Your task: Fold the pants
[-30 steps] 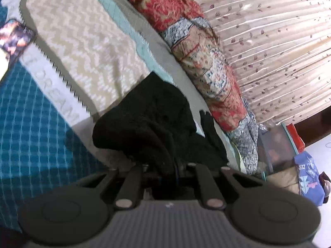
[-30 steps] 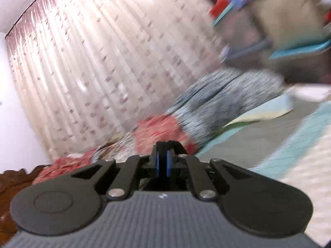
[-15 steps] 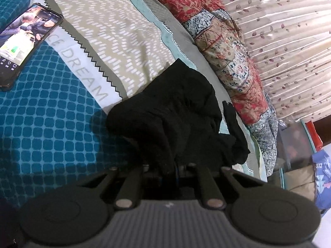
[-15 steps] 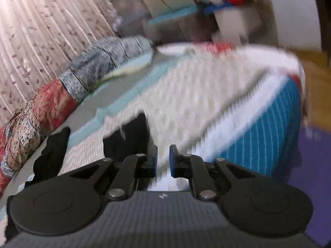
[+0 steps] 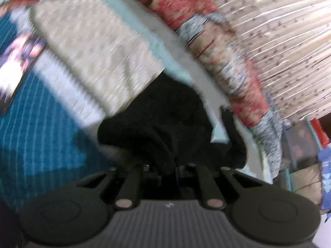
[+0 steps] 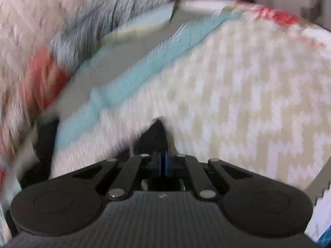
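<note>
The black pants [image 5: 165, 119] lie in a crumpled heap on the patterned bed cover [image 5: 86, 47], near the rolled quilt [image 5: 227, 41] on the far right side. The left gripper [image 5: 169, 165] is pinched tight on a bunch of the cloth, and the right gripper [image 6: 164, 163] looks squeezed closed on a dark corner of the pants too — the blur makes that hard to be sure of. To do this step well, I think both should lift and pull gently apart — so the pants spread flat before any fold.

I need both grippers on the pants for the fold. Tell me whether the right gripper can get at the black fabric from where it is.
Probably yes. The right gripper sits low over the bedspread, jaws nearly shut, with a corner of the black pants directly ahead and nothing between. Blur hides whether it already pinches the cloth.
</note>
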The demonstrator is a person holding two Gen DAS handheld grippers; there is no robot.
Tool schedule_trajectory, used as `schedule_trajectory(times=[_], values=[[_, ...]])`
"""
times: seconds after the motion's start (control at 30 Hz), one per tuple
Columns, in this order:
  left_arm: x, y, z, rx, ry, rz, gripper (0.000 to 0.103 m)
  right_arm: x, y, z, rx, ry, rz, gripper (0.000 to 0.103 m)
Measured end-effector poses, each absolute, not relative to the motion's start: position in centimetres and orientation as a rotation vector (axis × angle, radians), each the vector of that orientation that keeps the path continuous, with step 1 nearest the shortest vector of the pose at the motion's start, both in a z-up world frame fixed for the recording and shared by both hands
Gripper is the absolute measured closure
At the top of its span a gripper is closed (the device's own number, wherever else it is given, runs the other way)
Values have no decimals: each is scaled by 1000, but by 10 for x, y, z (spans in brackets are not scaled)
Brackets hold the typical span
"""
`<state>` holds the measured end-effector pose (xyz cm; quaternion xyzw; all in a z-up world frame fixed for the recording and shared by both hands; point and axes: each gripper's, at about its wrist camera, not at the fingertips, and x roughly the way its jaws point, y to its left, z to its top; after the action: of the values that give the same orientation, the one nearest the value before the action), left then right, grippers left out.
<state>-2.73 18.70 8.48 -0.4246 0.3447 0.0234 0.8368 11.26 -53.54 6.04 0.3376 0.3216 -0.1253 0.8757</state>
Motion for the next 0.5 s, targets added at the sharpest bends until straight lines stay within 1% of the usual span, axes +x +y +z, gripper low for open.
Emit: schedule_trajectory(times=[0.17, 0.27, 0.37, 0.5], values=[[-13, 209, 158, -915, 515, -26, 95, 80, -581, 160, 826, 331, -273, 97], [-17, 197, 182, -859, 460, -83, 95, 48, -588, 188, 824, 229, -250, 97], [-26, 180, 166, -814, 523, -86, 95, 17, -587, 177, 778, 237, -282, 97], [-44, 172, 100, -836, 715, -17, 95, -21, -597, 113, 814, 372, -389, 97]])
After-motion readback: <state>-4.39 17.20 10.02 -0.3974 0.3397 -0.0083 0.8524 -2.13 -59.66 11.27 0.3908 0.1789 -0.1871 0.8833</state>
